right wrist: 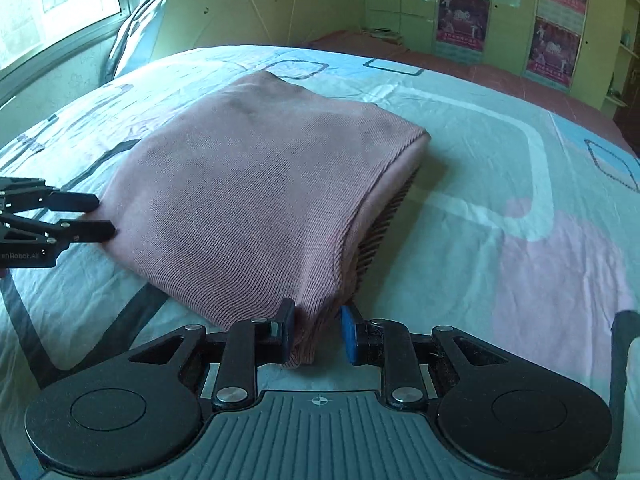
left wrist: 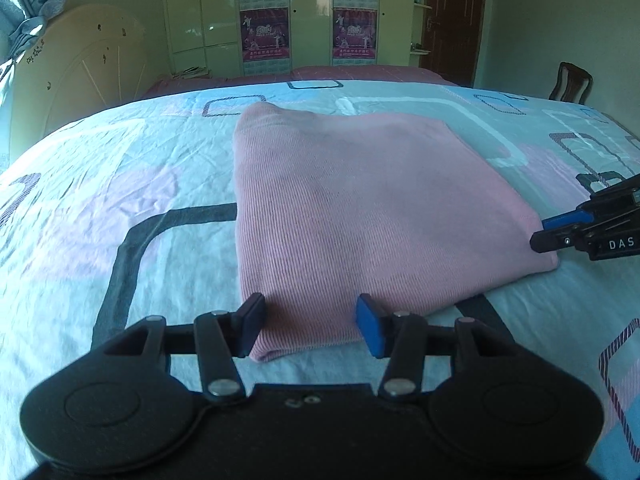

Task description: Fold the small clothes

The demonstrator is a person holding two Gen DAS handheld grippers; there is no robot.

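Jaws of the left gripper (left wrist: 310, 326) stand parted around one near corner of the folded pink sweater (left wrist: 360, 208), pads beside the cloth, not pinching. The right gripper (right wrist: 318, 334) is also spread, its left pad touching the other corner. The sweater lies flat mid-bedsheet (left wrist: 120, 200), bare sheet open along every edge.

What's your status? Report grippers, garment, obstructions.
Left gripper open, straddling near edge of pink garment. Right gripper open around its corner. Garment folded, flat on bedsheet. Nothing in the way.
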